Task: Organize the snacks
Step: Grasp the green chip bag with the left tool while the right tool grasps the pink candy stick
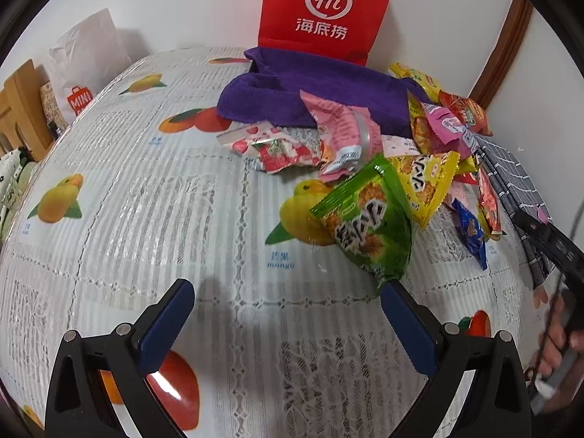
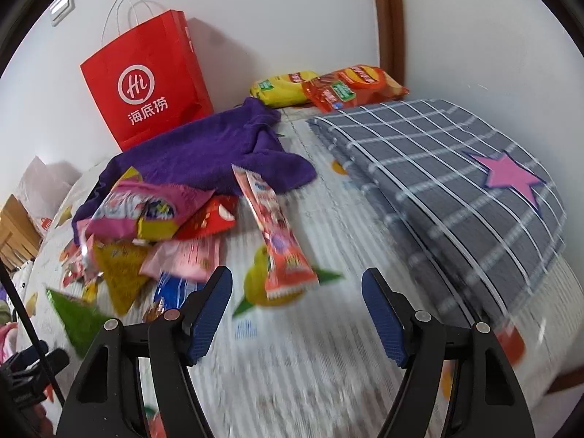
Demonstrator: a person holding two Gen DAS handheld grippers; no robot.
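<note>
Clearly, from the left wrist view, the left claw (image 1: pixel 286 314) hangs released over bare tablecloth on the bench (image 1: pixel 127 197), with nothing between its fingers; its right-hand pad sits just beside the bottom corner of the green snack bag (image 1: pixel 367 222), and whether they touch cannot be told. That bag lies at the near side of the snack pile (image 1: pixel 383 153), its long axis slanting from the pile toward the claw, top seal pointing away. Behind the pile lie a purple towel (image 1: pixel 314 87) and a red paper bag (image 1: pixel 325 11) standing at the far edge against the wall. From the right wrist view, the right claw (image 2: pixel 296 314) is likewise spread and holds nothing; ahead of it lies a long red stick pack (image 2: pixel 272 233), alone, apart from the pile, its long axis running from the towel toward the claw, the near end pointing slightly right. A folded grey checked cloth (image 2: pixel 438 182) covers the bench's right side, and two chip bags (image 2: pixel 328 87) rest at the far right corner. The risk, as I judge it, is a slippery wrapper: closing on the green bag's corner alone could let it slide out, and reaching into the heap could drag neighbouring packets off the bench edge.
</note>
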